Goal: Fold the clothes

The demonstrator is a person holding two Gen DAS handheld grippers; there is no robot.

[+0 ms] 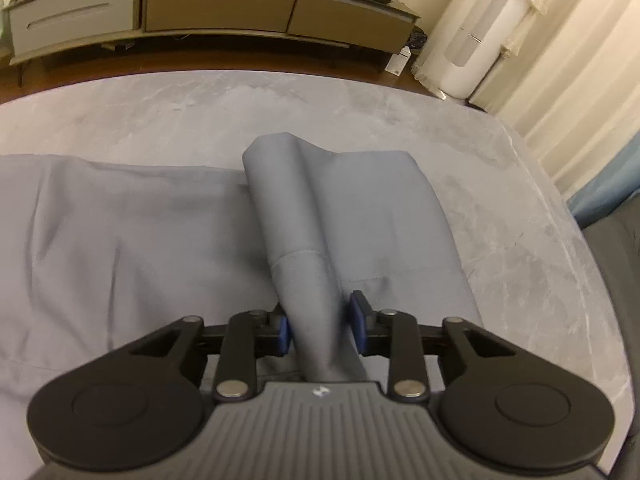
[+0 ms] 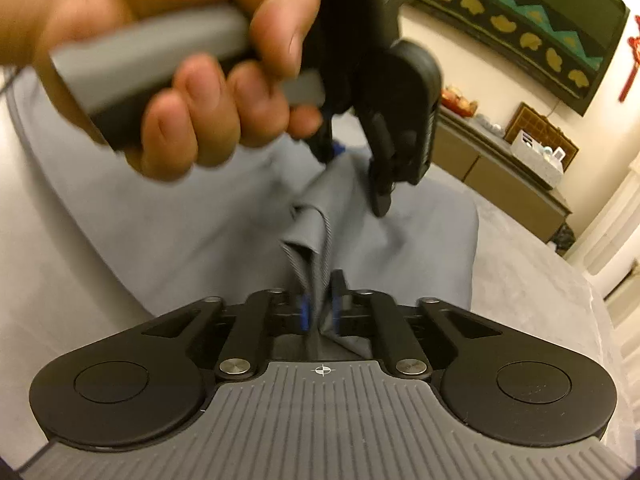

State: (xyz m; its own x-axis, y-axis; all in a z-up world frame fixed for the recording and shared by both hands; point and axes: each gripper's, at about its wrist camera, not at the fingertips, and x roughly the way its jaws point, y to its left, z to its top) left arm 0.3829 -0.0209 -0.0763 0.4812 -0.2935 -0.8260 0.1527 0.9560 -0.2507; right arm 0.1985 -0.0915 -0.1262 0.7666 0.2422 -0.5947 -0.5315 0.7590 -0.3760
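A grey-blue garment point(image 1: 120, 232) lies spread on a grey velvety surface point(image 1: 520, 208). In the left wrist view a raised fold of it point(image 1: 308, 272) runs up between the blue pads point(image 1: 283, 330) of my left gripper point(image 1: 320, 324). The jaws stand a little apart; the left pad touches the cloth and a thin gap shows at the right pad. In the right wrist view my right gripper point(image 2: 320, 308) has a hemmed edge point(image 2: 308, 248) of the garment between slightly parted pads. Just beyond it a hand point(image 2: 192, 80) holds the left gripper point(image 2: 352, 168) over a peak of cloth.
A long low cabinet point(image 1: 216, 12) with clutter on top stands against the far wall. A white cylindrical appliance point(image 1: 476, 48) and pale curtains point(image 1: 580, 60) are at the right. The surface's rounded edge point(image 1: 580, 240) curves down the right side, with a dark seat beyond.
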